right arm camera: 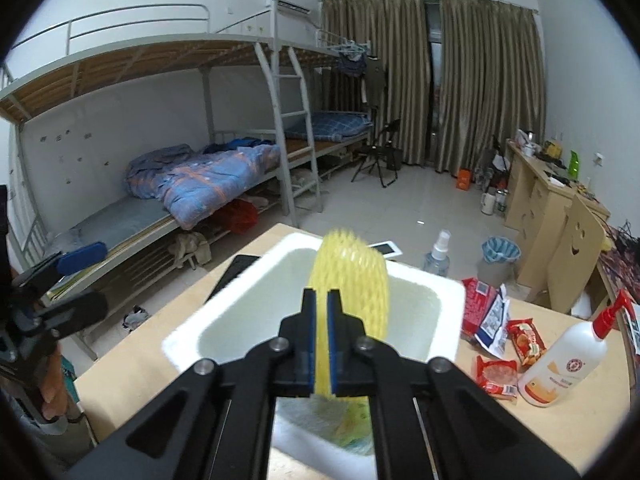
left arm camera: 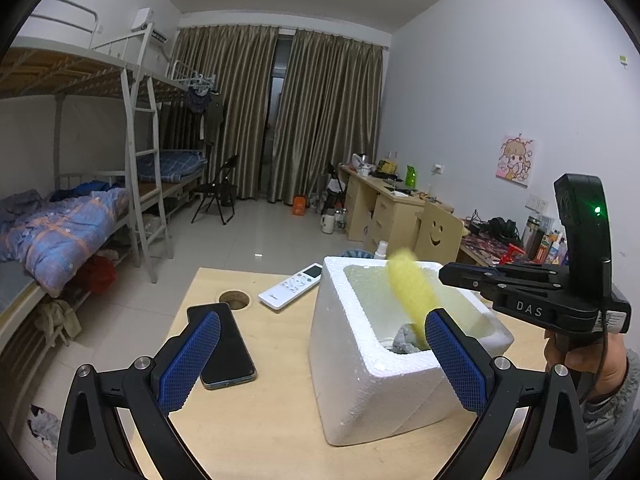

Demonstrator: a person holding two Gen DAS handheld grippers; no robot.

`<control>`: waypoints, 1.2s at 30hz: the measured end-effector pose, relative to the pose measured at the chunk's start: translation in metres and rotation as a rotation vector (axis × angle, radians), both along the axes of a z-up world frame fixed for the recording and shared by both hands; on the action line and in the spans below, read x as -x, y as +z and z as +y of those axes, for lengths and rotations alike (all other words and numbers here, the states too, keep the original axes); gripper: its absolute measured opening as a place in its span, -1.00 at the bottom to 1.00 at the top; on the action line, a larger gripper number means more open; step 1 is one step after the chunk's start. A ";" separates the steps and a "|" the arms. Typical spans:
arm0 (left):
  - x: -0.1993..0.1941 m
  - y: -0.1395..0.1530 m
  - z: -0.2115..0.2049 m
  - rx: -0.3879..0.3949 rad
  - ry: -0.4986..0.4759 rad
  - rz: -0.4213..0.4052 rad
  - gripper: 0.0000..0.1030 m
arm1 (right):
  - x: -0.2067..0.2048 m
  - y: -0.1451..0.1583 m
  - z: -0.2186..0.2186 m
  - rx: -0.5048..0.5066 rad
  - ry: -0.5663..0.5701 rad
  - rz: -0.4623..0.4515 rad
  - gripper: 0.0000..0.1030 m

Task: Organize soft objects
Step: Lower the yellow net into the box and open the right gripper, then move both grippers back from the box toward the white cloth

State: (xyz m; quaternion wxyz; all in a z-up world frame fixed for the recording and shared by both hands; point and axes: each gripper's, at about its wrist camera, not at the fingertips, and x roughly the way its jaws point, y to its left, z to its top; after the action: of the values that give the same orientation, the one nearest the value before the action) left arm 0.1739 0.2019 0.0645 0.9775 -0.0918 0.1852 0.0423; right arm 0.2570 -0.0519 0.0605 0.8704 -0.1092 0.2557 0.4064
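On the wooden table (right arm camera: pixel 192 312) beside bunk beds (right arm camera: pixel 200 168), right tongs (right arm camera: pixel 320 300) pinch yellow foam net (right arm camera: pixel 352 276); left tongs (left arm camera: pixel 320 336) gape wide.

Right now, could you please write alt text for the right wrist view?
The right claw is shut on a yellow foam net above a white foam box on a wooden table. Snack packets and a pump bottle lie to its right.

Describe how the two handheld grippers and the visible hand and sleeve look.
Both the left gripper and the right gripper are black linkage frames with silver pivot bolts and blue textured finger pads. The right one carries white "DAS" lettering, a green light and a thin black cable. The hand emerges from a grey sleeve.
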 end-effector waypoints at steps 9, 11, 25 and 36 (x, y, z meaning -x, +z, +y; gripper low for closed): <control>0.005 0.004 0.002 0.001 0.012 0.002 0.99 | 0.004 -0.005 0.006 0.044 -0.016 -0.020 0.15; 0.006 0.005 0.002 0.001 0.018 0.000 0.99 | 0.009 -0.005 0.000 0.034 -0.048 -0.054 0.58; 0.023 0.018 -0.027 -0.034 -0.002 -0.016 0.99 | 0.032 0.005 -0.029 -0.018 -0.067 -0.074 0.61; 0.058 0.026 -0.065 -0.064 -0.006 -0.060 0.99 | 0.072 0.016 -0.073 -0.098 -0.091 -0.122 0.80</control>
State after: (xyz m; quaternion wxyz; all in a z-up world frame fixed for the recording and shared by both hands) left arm 0.1157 0.1369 0.0905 0.9852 -0.0609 0.1545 0.0424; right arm 0.1846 -0.1252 0.0766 0.9062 -0.0793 0.1870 0.3709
